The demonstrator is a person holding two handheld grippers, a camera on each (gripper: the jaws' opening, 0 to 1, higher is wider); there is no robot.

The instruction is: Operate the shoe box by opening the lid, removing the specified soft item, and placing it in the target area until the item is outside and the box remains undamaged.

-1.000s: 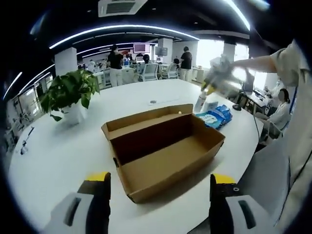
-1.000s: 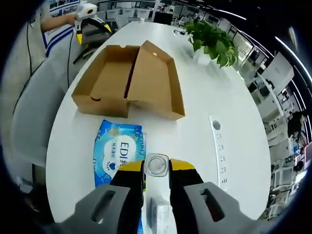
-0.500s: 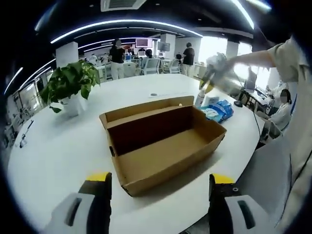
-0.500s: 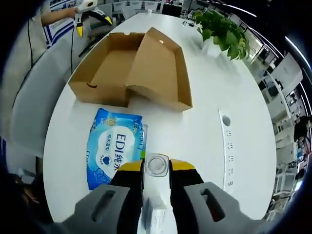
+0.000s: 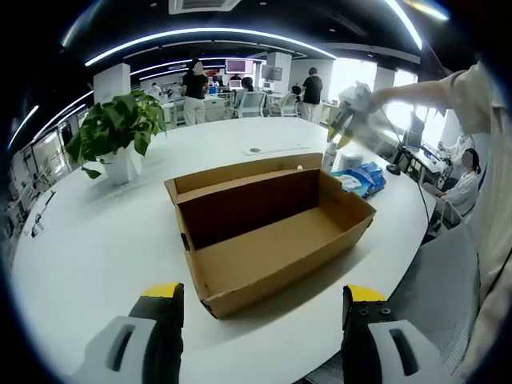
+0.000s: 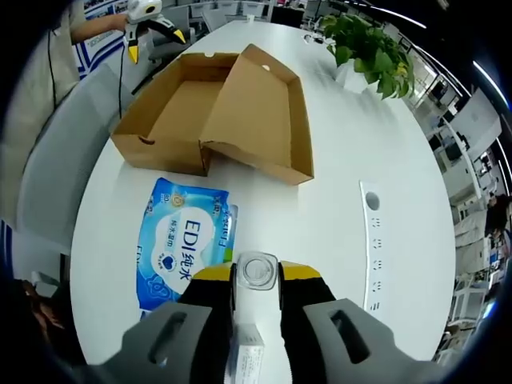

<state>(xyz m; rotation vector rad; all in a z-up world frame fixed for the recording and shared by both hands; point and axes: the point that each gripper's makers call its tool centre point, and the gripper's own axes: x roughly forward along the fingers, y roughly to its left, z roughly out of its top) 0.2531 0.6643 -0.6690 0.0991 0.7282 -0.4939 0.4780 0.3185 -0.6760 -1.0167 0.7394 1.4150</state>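
Shoebox [image 5: 268, 240], lid opened, on white surface [image 5: 96, 240].
Right tool [image 6: 257, 276] clamped on clear bottle [image 6: 256, 270] beside wipes pack [image 6: 182, 244]; left tool [image 5: 262, 308] spread.

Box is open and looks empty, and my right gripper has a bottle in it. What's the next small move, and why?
Probably lower the clear bottle onto the white table beside the blue wipes pack and open the right gripper. The shoe box lies open and empty, the bottle is outside it, and the left gripper hangs open.

Place: open-plan office
Evidence: far desks with chairs [image 5: 244, 112], standing people [image 5: 194, 88], ceiling light strips [image 5: 200, 36], potted plant [image 5: 116, 140], white meeting table [image 5: 88, 232]
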